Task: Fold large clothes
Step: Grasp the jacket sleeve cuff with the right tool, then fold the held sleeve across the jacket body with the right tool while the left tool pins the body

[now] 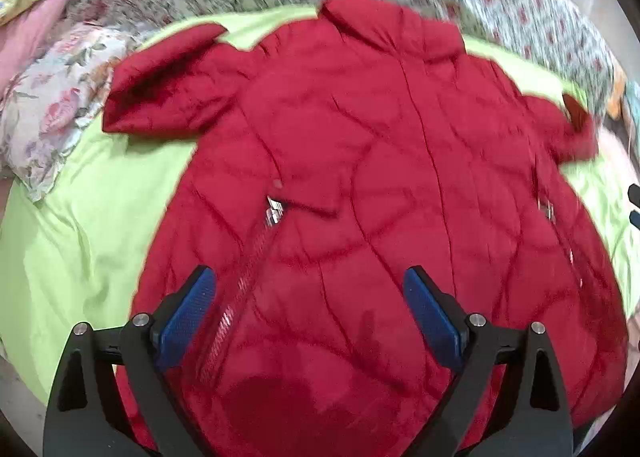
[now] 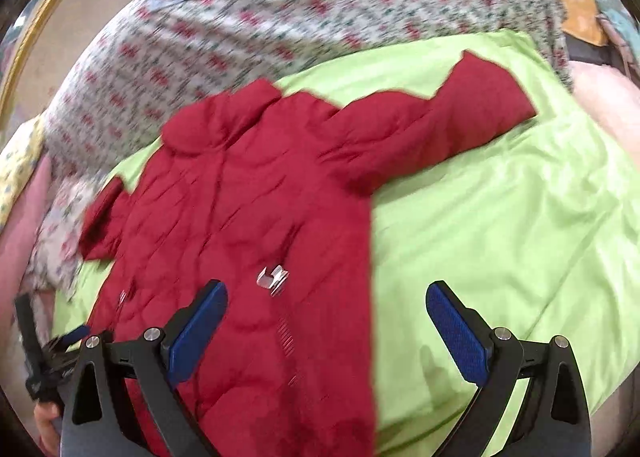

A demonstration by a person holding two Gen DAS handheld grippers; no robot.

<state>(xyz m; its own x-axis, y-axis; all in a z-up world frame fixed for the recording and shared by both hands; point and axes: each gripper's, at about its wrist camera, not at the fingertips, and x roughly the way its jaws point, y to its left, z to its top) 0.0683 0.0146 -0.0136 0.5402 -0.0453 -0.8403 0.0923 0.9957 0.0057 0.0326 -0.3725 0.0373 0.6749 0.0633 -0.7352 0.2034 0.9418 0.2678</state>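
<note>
Red jacket [image 1: 360,161] hem cut off below

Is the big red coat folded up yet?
Not yet. The red puffy coat is spread flat on the green sheet, which looks ready for folding. Both sleeves stick out unfolded. The left gripper and right gripper are open above it, holding nothing. All folds remain.

Quilted matt red coat [image 1: 360,185] on smooth green sheet [image 1: 100,225].

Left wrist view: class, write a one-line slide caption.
Open left gripper above a red padded jacket spread on a lime-green sheet.
</note>
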